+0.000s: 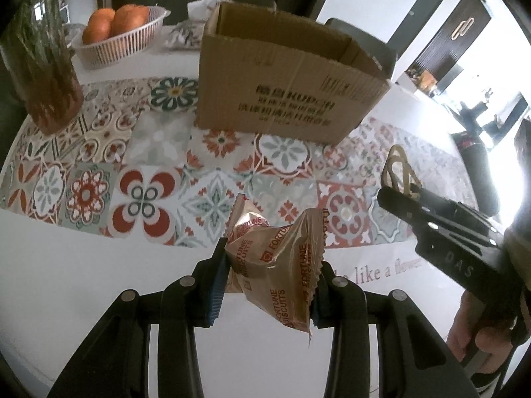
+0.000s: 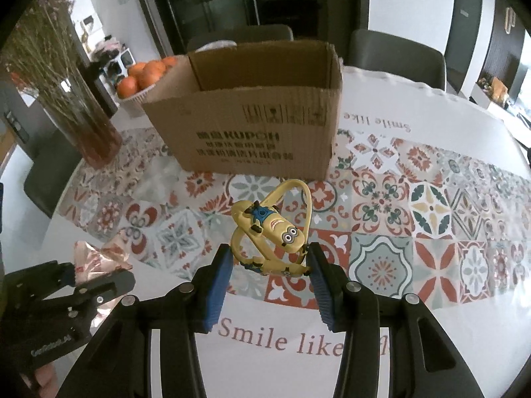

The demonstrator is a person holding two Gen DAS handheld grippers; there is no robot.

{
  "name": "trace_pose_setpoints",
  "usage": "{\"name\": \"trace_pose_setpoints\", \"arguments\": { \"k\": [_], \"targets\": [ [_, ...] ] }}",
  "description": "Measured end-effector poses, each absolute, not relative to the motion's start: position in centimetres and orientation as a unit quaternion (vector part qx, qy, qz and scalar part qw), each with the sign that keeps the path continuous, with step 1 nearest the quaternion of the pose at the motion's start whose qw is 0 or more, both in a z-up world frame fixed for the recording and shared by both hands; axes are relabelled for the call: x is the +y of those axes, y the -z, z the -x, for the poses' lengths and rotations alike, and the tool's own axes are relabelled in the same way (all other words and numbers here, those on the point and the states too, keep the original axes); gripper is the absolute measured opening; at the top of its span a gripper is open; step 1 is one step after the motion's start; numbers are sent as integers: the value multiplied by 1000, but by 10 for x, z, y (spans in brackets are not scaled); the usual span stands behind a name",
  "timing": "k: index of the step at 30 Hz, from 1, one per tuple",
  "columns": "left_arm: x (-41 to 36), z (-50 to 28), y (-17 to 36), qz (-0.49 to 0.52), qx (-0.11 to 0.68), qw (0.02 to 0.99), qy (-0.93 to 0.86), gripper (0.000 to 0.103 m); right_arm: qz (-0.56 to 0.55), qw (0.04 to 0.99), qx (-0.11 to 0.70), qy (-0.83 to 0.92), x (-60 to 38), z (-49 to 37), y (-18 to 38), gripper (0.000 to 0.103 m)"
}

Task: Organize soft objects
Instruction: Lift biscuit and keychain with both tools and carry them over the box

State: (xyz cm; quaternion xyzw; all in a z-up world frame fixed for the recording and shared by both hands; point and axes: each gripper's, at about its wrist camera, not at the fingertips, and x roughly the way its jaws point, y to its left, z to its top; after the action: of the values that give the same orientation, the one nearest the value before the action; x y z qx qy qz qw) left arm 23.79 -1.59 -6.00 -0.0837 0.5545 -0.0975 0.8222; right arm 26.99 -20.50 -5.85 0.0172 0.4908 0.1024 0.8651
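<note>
White round table (image 2: 431, 348) with patterned tile-print runner (image 2: 431, 205); grey upholstered chairs (image 2: 395, 53) at twelve and one o'clock, dark glazed cabinet (image 2: 212, 3) behind, bright daylight at three o'clock.

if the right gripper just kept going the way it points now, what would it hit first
Probably the patterned tablecloth short of the cardboard box; the right gripper, holding the yellow toy, tilts steeply down. Depth is unclear.
</note>
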Motion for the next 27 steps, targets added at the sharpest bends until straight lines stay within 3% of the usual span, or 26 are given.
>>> {"name": "trace_pose_setpoints", "arguments": {
  "k": [27],
  "targets": [
    [-13,-263,-16,64,456,876,144,39,-44,913,393,-96,-197,-268,-17,47]
  ]
}}
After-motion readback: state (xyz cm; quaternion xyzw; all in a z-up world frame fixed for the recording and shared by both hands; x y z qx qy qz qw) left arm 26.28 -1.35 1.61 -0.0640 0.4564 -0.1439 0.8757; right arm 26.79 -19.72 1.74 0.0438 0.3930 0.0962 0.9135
